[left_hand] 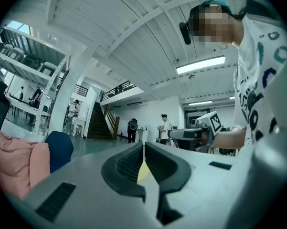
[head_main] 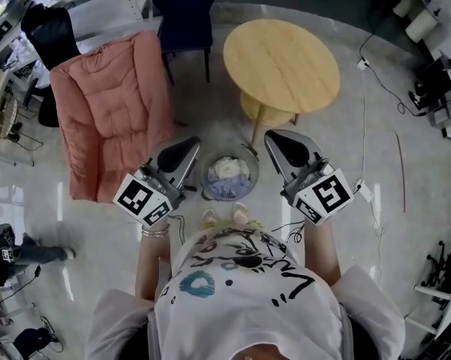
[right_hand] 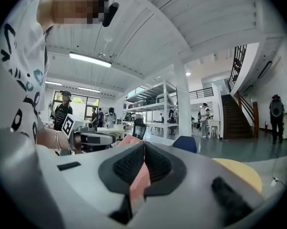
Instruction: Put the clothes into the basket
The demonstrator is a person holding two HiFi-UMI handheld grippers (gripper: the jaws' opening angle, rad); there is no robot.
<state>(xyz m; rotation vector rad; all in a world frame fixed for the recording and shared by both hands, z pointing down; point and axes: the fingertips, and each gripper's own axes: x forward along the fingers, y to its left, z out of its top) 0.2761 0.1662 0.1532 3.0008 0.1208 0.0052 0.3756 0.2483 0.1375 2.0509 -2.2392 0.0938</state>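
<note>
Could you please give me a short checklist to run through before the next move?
1. Basket upright on the floor between the grippers: ok.
2. Clothes lying inside the basket: ok.
3. Left hand-held gripper jaws together, nothing held: ok.
4. Right hand-held gripper jaws together, nothing held: ok.
5. Pink quilt still outside the basket: not ok, if it counts as clothing.
6. Other clothes left on the floor: cannot tell.

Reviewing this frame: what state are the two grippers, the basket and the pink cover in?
left gripper: shut, holding nothing.
right gripper: shut, holding nothing.
basket: upright on the floor, with clothes inside.
pink quilted cover: draped over a seat, outside the basket.
</note>
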